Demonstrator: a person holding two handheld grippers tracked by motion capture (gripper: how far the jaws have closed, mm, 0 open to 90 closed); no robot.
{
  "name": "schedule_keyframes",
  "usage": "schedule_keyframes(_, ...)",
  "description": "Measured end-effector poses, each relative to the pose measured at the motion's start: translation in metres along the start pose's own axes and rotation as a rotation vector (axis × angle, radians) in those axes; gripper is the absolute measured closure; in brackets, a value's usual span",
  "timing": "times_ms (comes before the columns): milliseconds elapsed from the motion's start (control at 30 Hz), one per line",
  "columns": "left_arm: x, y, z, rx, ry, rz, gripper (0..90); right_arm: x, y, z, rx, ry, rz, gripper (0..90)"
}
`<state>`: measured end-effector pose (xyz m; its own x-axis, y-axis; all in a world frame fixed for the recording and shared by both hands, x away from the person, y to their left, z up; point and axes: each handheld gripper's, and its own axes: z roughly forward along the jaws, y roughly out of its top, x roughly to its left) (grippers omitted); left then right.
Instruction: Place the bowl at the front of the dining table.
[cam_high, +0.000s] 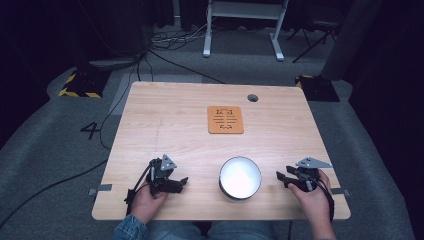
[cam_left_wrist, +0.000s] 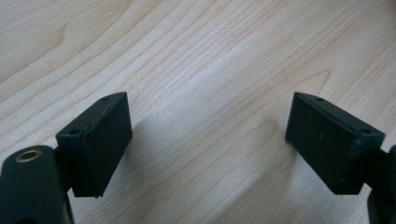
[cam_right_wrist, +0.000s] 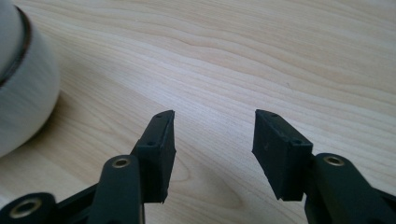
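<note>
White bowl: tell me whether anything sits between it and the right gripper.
Nothing visible does. The white bowl stands at the near edge of the table, and only bare wood lies between it and the right gripper, whose jaws are open and point toward it.

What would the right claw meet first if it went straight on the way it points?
Probably the bowl: the open right claw points left toward it over bare table, though its own view puts the bowl slightly off-line.
</note>
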<state>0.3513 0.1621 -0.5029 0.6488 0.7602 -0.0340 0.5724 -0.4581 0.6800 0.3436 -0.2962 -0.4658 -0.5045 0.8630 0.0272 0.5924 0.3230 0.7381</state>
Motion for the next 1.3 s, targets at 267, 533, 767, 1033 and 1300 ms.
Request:
schedule_keyframes(267, 0.0, 0.0, 0.0, 0.0, -0.002, -0.001, 14.7, 0.008, 0.017, -0.021, -0.009, 0.012, -0.046, 50.2)
schedule_keyframes(533, 0.0, 0.0, 0.0, 0.002, 0.001, -0.002, 14.6, 0.021, 0.036, -0.033, -0.011, 0.034, -0.087, 50.3)
schedule_keyframes(767, 0.0, 0.0, 0.0, 0.002, 0.0, -0.003, 14.6, 0.036, 0.056, -0.046, -0.044, 0.056, -0.108, 51.1)
schedule_keyframes(1033, 0.0, 0.0, 0.0, 0.002, 0.001, -0.002, 14.7, 0.054, 0.075, -0.055, -0.064, 0.095, -0.13, 51.6)
schedule_keyframes(1300, 0.0, 0.0, 0.0, 0.002, 0.001, -0.002, 14.6, 0.066, 0.085, -0.056, -0.068, 0.137, -0.137, 51.9)
